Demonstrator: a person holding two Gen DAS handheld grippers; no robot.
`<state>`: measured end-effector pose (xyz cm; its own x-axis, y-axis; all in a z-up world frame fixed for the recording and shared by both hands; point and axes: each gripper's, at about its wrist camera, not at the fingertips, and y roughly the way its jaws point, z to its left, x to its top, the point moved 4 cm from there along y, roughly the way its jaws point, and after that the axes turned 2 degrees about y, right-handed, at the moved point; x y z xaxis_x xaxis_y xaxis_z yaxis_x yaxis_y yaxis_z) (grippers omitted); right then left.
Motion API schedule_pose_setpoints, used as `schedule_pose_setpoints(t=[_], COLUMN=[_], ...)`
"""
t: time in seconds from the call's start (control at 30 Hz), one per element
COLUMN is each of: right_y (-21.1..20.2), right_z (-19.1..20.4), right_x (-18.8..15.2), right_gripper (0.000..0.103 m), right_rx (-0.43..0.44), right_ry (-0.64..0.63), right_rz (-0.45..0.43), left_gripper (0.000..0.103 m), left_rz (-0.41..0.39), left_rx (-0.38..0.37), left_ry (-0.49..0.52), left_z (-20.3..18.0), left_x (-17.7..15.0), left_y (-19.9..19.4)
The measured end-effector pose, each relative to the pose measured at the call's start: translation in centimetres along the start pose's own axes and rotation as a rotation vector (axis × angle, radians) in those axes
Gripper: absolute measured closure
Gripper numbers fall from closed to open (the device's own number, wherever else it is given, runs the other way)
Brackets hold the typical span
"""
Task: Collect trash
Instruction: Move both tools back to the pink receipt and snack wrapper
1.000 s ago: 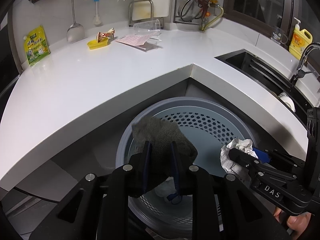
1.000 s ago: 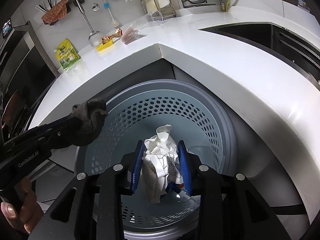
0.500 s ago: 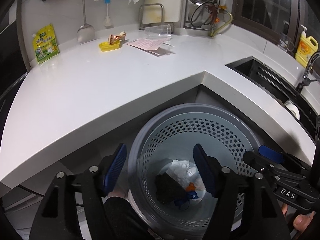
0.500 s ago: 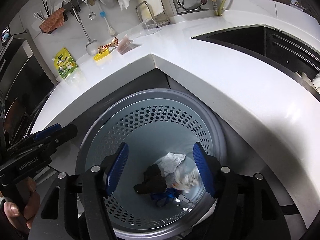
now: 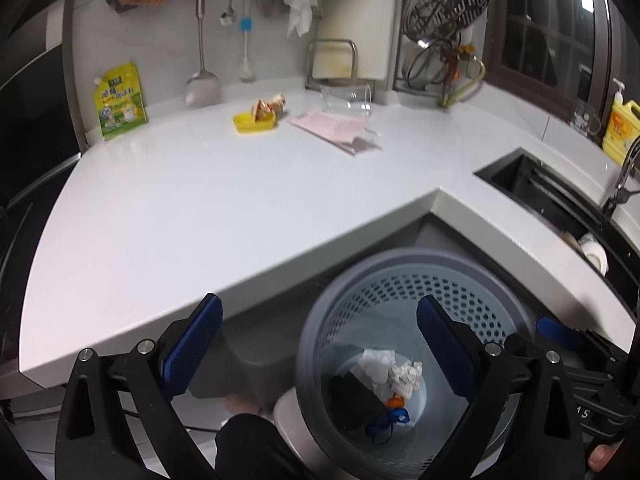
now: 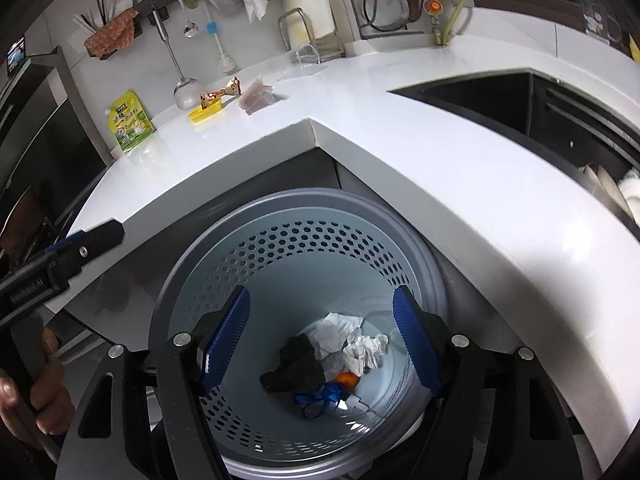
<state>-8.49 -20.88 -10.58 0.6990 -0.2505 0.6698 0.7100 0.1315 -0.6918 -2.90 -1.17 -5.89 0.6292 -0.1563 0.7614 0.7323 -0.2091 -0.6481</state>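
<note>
White countertop (image 5: pixel 248 200) wraps the corner, so the perforated bin (image 6: pixel 304 240) tucks below its edge for drops. Left gripper (image 5: pixel 320 340) and right gripper (image 6: pixel 320 336) hover above, jaws opening, empty (loads released). Dark rag (image 6: pixel 294 366) and crumpled paper (image 6: pixel 366 350) lie on the bin's floor.

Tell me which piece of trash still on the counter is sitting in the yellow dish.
The crumpled snack wrapper with the orange and white print. It rests in the yellow dish, while the pink paper beside it lies flat on the white counter.
</note>
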Motion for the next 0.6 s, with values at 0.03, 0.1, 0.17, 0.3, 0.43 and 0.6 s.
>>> schedule_pose_setpoints(t=[0.03,0.1,0.17,0.3,0.43,0.6], right_y=[-0.1,-0.2,-0.3,-0.2,0.1,1.5], right_z=[0.2,0.5,0.9,2.3,3.8,5.8], right_x=[0.1,0.5,0.9,2.4,4.3,8.1], right_gripper=[0.032,0.032,0.032,0.031,0.026,0.025], right_rx=[-0.003,-0.002,-0.003,0.008,0.02,0.043], right_ry=[-0.005,-0.015,-0.028,-0.064,-0.109,-0.157], right_rz=[-0.007,-0.014,-0.021,-0.036,-0.05,-0.056], left_gripper=[0.007,0.006,0.006,0.006,0.006,0.006], left_rz=[-0.01,-0.022,-0.029,-0.043,-0.064,-0.088], left_rx=[0.004,0.01,0.012,0.028,0.045,0.088], left_ry=[0.001,-0.003,-0.015,-0.032,-0.05,-0.053], left_z=[0.2,0.7,1.4,2.9,4.6,6.6], left_x=[0.2,0.6,1.1,2.2,3.9,6.4], left_y=[-0.2,-0.4,-0.4,-0.3,0.2,1.2])
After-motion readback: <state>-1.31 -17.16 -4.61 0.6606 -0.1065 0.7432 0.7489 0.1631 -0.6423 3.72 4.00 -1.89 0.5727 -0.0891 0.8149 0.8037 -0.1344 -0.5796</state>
